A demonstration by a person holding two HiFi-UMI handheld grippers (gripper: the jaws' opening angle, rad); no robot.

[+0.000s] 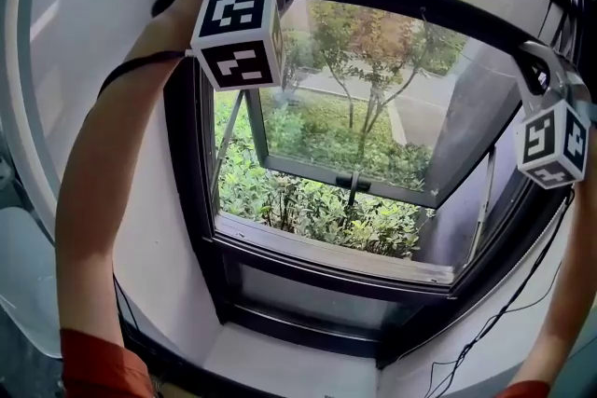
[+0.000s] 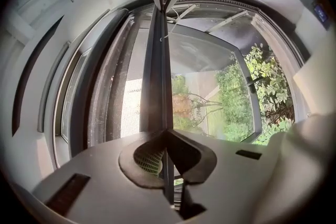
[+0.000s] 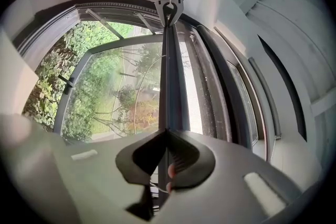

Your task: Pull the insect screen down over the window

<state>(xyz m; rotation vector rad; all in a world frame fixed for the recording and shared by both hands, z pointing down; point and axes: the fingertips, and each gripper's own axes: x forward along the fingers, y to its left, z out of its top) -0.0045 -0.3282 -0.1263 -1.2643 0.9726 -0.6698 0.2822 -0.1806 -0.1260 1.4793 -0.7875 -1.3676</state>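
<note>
The left gripper [image 2: 167, 135] has its jaws pinched down to a narrow slit on the dark pull bar [image 1: 401, 0] of the insect screen, and the right gripper [image 3: 167, 135] is clamped on the same bar in the same way, one near each end. Each gripper can be seen down the length of the bar from the other. The bar sits high, close under the top edge of the window frame [image 1: 191, 200], with only a short strip of mesh [image 2: 131, 107] showing above it. Nearly all the opening below is uncovered, right down to the sill [image 1: 326, 258]. Beyond it, the glass sash [image 1: 350, 158] is tilted outward over the shrubs. I'd call the pull barely begun. The main worry, to my eye, is the bar going crooked. If one hand runs ahead of the other, its ends may bind against the left and right sides of the frame and jam. The bar is also thin and smooth, so either set of pads could slip off. If the screen is sprung, it may then snap back up toward the top edge.
</note>
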